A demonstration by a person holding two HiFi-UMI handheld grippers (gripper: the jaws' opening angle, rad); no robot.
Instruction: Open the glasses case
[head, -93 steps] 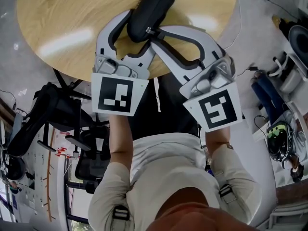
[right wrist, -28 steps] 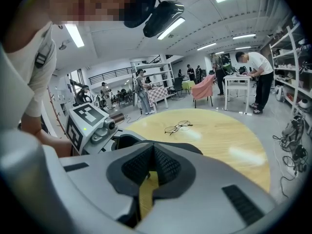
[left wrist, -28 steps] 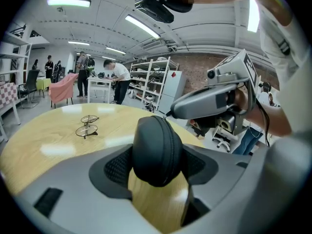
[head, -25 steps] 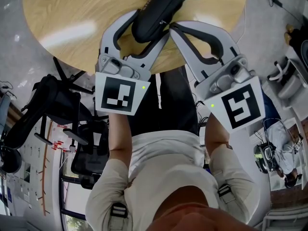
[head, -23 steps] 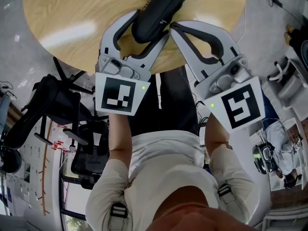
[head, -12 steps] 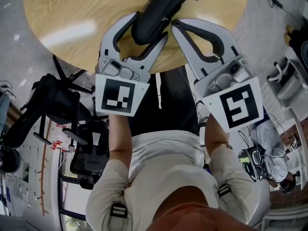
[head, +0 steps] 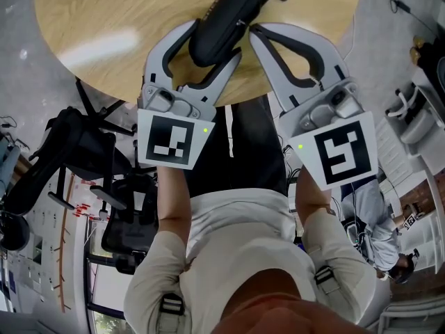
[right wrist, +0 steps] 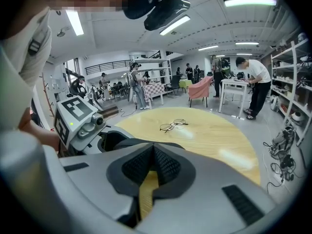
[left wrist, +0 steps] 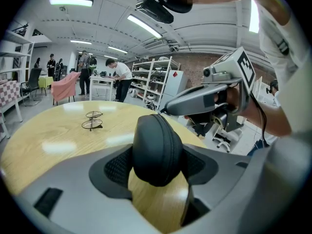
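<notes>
My left gripper (head: pixel 211 42) clamps the near end of the black glasses case (head: pixel 233 9), top centre of the head view, on the wooden table (head: pixel 97 19). My right gripper (head: pixel 254 29) is pinched together and empty, its tip just beside the case.

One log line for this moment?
left claw: shut on glasses case | right claw: shut, empty | glasses case: closed, on table
</notes>
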